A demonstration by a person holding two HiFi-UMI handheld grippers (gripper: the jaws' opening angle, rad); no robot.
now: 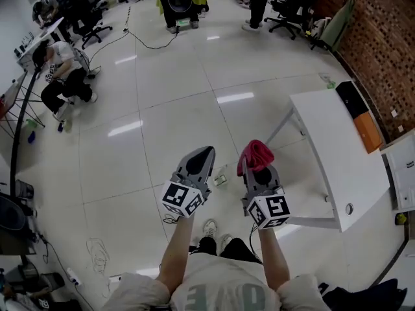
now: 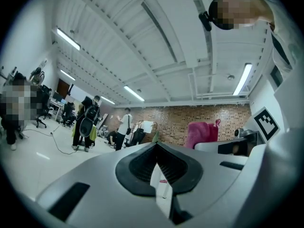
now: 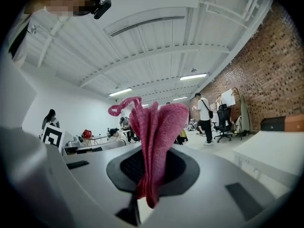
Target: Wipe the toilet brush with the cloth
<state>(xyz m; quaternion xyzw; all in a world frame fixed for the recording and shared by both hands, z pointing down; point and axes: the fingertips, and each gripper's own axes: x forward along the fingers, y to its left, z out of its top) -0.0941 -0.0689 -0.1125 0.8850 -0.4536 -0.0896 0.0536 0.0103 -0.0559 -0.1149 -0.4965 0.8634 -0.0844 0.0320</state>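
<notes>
A pink cloth (image 1: 254, 155) sticks up, bunched, from my right gripper (image 1: 258, 168), whose jaws are shut on it. In the right gripper view the cloth (image 3: 154, 137) fills the middle and hangs down between the dark pads (image 3: 183, 167). My left gripper (image 1: 205, 153) is held level beside it, jaws shut with nothing between them. From the left gripper view the jaws (image 2: 156, 148) meet at a point, and the pink cloth (image 2: 202, 134) shows off to the right. Both grippers are held high above the floor in front of the person. No toilet brush can be made out in any view.
A white table (image 1: 337, 154) stands to the right, with a black and orange box (image 1: 360, 115) beyond it by the brick wall. A small pale object (image 1: 220, 179) lies on the glossy floor below the grippers. People and office chairs (image 1: 65, 76) are at the far left and back.
</notes>
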